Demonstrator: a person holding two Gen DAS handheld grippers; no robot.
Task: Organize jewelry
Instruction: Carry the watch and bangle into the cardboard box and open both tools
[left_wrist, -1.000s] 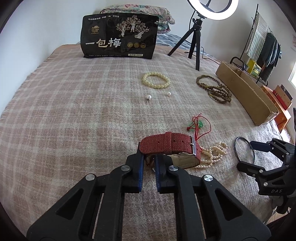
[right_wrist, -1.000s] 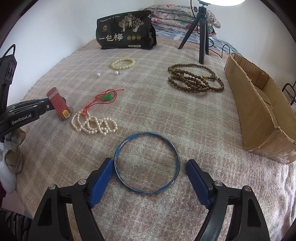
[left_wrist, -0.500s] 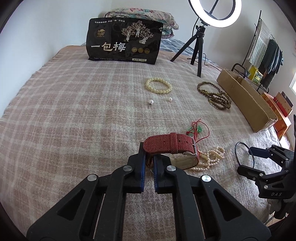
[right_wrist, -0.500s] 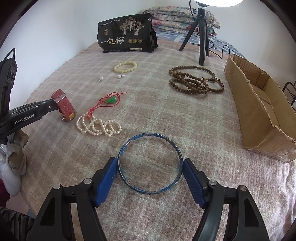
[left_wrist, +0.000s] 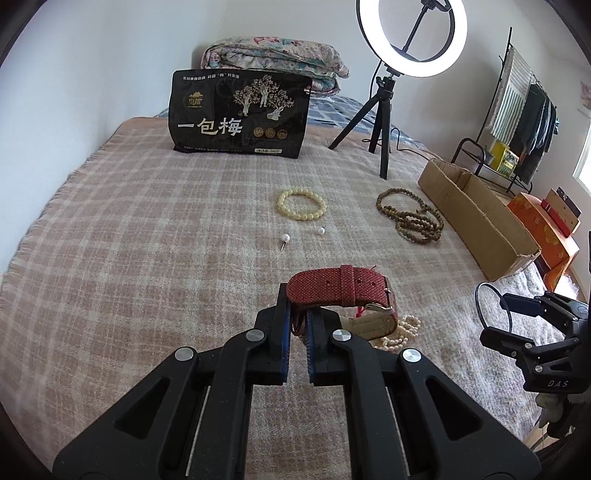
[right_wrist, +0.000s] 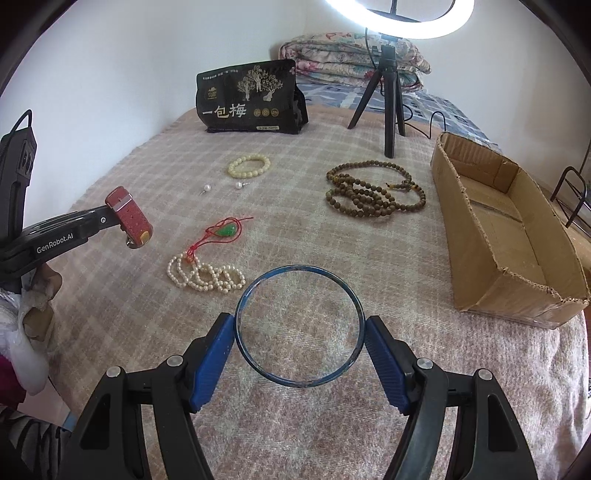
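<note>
With the cardboard box (right_wrist: 509, 236) at 2 o'clock seemingly empty, sorting has barely begun: left claw (left_wrist: 298, 325) pinches the red watch (left_wrist: 341, 291), right claw (right_wrist: 300, 350) spans the blue bangle (right_wrist: 299, 326), other pieces lie on the bed (right_wrist: 369, 258).

Your black bag (left_wrist: 238, 116) at the bed's far edge reads "一包梅". Left gripper (right_wrist: 122, 221) carries "GenRobot.AI"; right gripper (left_wrist: 517, 314) shows "DAS".

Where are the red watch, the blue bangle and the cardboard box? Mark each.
red watch (left_wrist: 340, 290): left wrist view, on the woven strap's top.
blue bangle (right_wrist: 295, 270): right wrist view, on its far rim.
cardboard box (right_wrist: 476, 236): right wrist view, on the near outer wall.
</note>
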